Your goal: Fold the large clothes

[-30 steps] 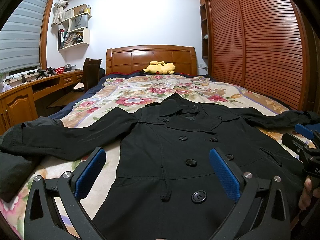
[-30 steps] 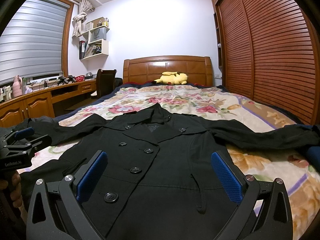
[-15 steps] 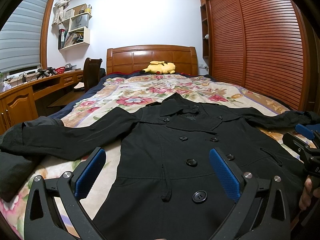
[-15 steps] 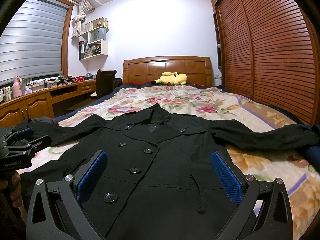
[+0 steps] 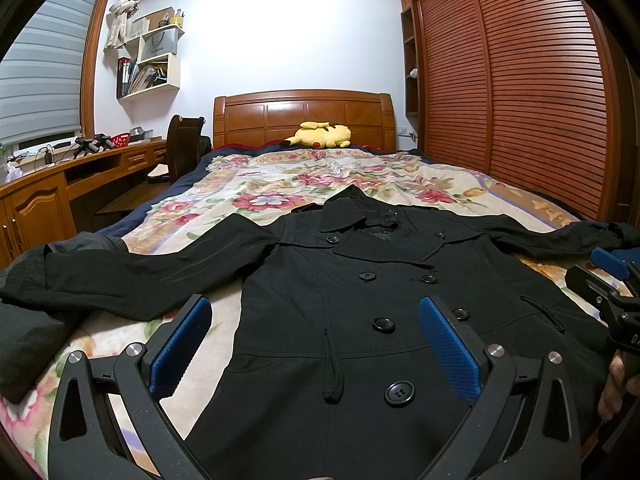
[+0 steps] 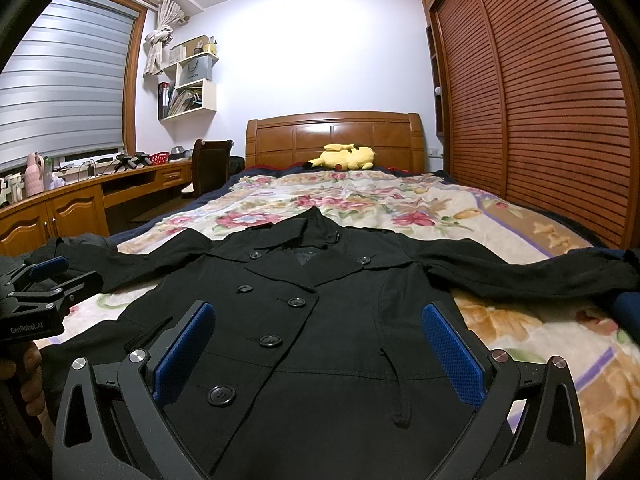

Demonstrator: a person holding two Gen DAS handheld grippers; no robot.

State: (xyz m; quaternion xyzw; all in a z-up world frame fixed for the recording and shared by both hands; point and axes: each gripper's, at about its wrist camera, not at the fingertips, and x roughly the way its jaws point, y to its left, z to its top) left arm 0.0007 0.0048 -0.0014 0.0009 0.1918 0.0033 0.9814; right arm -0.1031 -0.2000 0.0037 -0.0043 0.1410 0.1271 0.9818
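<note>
Black coat spread flat on the bed, both tools open and empty above its hem.

The coat (image 5: 384,304) lies face up in the centre and lower half of both views, collar towards the headboard (image 5: 302,118), sleeves stretched to frame left and right. The left tool (image 5: 314,344) and right tool (image 6: 318,346) hang with jaws wide apart, holding nothing. Folding seems not yet begun; a sound start would be to pinch each sleeve near its cuff and lay it across the chest, keeping the cloth taut. The fabric looks smooth, matte and fairly heavy, with round glossy buttons (image 5: 399,393) and a limp tie, on a soft floral bedspread (image 5: 280,184).
</note>
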